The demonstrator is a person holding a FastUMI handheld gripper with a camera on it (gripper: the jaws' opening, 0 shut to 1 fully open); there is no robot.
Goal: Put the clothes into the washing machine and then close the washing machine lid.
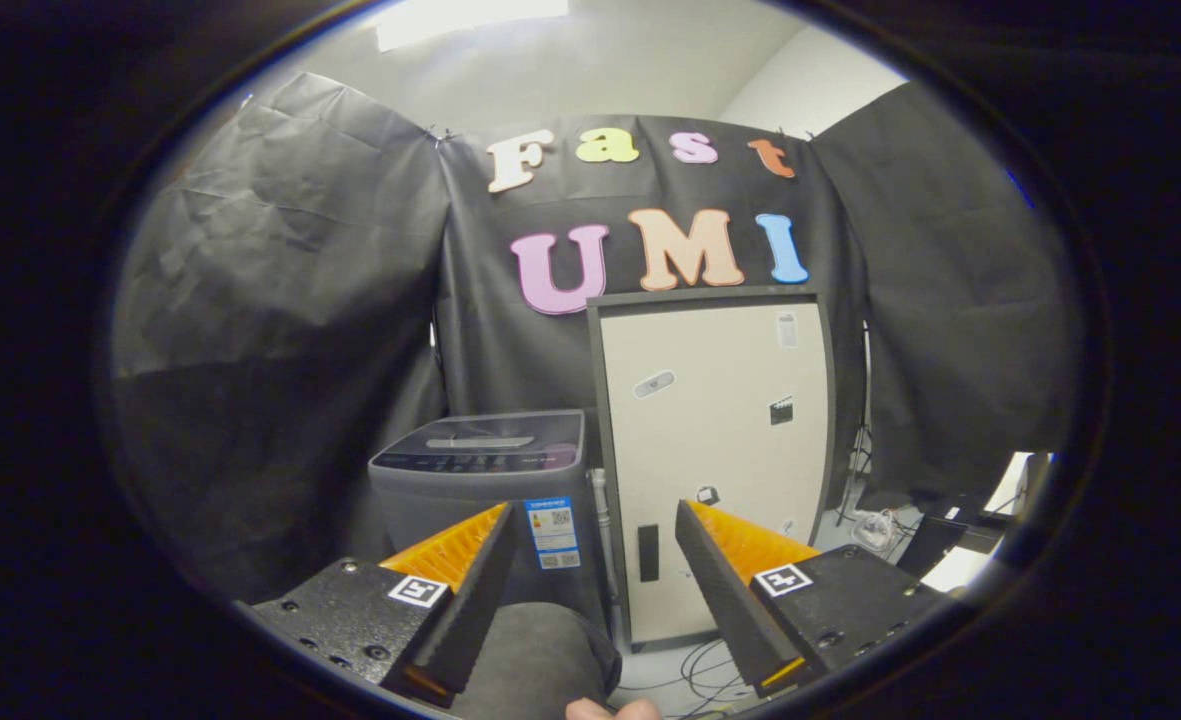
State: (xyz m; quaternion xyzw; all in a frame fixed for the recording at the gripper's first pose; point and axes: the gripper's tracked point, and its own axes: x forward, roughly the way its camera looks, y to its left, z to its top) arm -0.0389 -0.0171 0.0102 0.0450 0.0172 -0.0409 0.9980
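Dark grey washing machine with a black control panel and a blue-and-white label; cream cabinet door framed in dark grey; dark grey cloth roll; white floor.

The floor bears the washing machine, a cabinet and loose cables.

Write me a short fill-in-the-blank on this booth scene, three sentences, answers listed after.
1. The washing machine's lid is ___.
2. The gripper's fingers stand ___, with nothing held between them.
3. The pale cabinet stands to the ___ of the washing machine.

Answers: closed; open; right
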